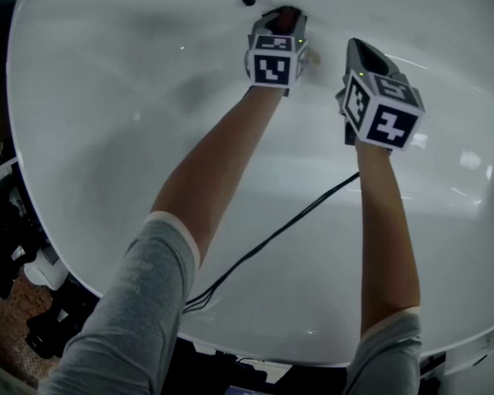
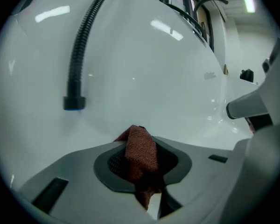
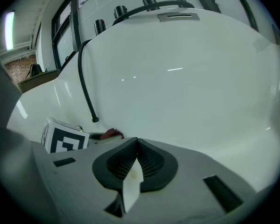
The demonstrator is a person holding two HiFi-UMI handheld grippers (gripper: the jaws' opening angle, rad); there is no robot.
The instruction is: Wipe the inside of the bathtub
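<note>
A white bathtub (image 1: 107, 138) fills the head view, and both arms reach down into it. My left gripper (image 1: 285, 16) is shut on a dark red cloth (image 2: 141, 153), whose tip pokes out between the pads and sits against the far tub wall (image 2: 144, 78). The same cloth (image 3: 111, 134) shows as a small red bit beside the left gripper's marker cube (image 3: 64, 139) in the right gripper view. My right gripper (image 1: 356, 49) hovers just right of the left one, shut with nothing between its pads (image 3: 135, 164).
A black ribbed shower hose (image 2: 79, 50) hangs down the tub's inner wall, ending in a black cap (image 1: 248, 0). A thin black cable (image 1: 272, 237) trails across the near tub wall. Black tap fittings (image 3: 121, 10) stand on the far rim. Dark equipment (image 1: 16, 253) sits outside the tub at the left.
</note>
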